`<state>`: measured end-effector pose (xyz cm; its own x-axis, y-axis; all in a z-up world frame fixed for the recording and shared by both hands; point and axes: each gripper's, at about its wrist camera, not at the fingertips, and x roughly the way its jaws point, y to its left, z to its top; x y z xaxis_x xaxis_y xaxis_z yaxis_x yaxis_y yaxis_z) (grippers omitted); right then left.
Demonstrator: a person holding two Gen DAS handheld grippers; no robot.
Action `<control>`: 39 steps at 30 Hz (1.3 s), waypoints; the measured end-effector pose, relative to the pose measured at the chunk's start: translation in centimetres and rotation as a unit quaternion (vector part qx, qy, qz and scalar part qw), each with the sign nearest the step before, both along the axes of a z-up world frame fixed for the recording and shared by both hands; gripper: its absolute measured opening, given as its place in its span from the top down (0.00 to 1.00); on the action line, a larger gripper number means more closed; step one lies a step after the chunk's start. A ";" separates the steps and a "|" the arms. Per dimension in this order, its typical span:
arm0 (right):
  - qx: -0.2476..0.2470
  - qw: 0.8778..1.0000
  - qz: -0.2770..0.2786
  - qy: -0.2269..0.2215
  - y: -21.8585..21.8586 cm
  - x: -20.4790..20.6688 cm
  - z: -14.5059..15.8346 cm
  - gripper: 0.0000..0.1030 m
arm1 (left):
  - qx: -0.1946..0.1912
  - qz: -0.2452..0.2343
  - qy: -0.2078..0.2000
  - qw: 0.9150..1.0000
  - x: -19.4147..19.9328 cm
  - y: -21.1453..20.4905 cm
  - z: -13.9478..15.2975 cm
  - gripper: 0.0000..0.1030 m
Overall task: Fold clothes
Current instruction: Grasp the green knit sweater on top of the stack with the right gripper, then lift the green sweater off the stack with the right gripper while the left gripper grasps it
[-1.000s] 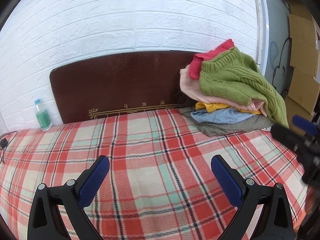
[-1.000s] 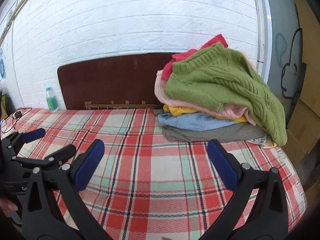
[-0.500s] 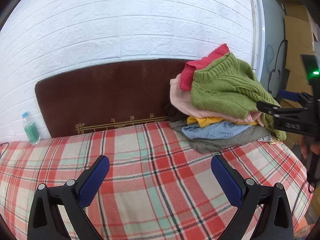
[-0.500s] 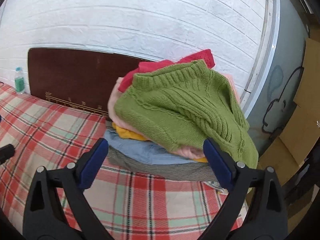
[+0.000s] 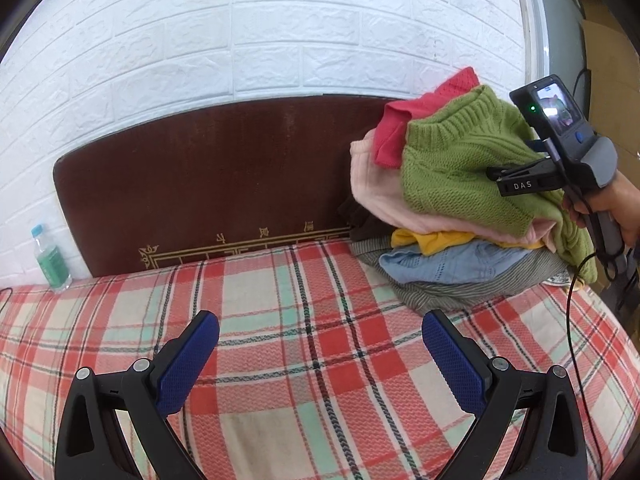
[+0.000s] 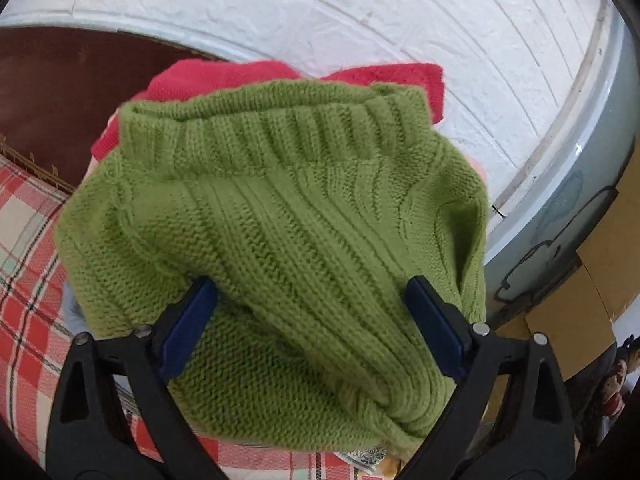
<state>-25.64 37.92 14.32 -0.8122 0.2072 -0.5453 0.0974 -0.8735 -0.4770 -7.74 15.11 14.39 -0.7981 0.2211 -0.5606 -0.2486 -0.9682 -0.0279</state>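
Clothes for folding sit in a heap at the far right corner of the bed, against the dark brown headboard (image 5: 200, 184), and on top lies a chunky green cable-knit sweater (image 6: 280, 216) that drapes over a red knit (image 5: 416, 120), a pale pink garment (image 5: 376, 188), a yellow piece (image 5: 432, 238), a light blue knit (image 5: 440, 264) and a grey striped fabric (image 5: 452, 292) at the bottom. A second ago the right gripper (image 6: 312, 320) viewed this heap from across the bed; now the green sweater fills its view, and its blue-padded fingers (image 6: 188, 324) stand wide apart on either side of a bulge of the knit, the left pad tip touching the wool, though whether the pads press it cannot be told. From the left wrist view that right gripper, carried in a hand (image 5: 612, 208), has come from the frame's right edge up to the heap's right flank. The left gripper (image 5: 320, 356) hangs over the red, cream and mint plaid bedsheet (image 5: 304, 360), its fingers spread with nothing between them, and the heap looks somewhat closer than before. A small clear plastic bottle with a green label (image 5: 50, 260) stands at the headboard's left end below the white brick-pattern wall (image 5: 280, 28), and brown cardboard (image 6: 600, 256) leans at the right.
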 end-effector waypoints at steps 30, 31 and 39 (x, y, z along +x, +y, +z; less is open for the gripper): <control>-0.308 0.927 0.170 0.129 3.7 22.6 16.8 0.76 | 0.081 -0.223 0.141 0.961 5.1 3.0 7.8 0.00; -0.310 0.923 0.183 0.135 3.2 23.6 17.5 0.76 | 0.081 -0.228 0.144 0.959 5.7 2.7 8.0 0.00; -0.317 0.903 0.256 0.137 -2.3 30.4 20.5 0.76 | 0.104 -0.267 0.199 0.937 11.4 -3.9 10.3 0.00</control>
<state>4.73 35.61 34.82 -0.8351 -0.5173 -0.1871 0.5203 -0.8532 0.0364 3.69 11.22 24.65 -0.6792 0.7199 -0.1430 -0.7269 -0.6867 -0.0044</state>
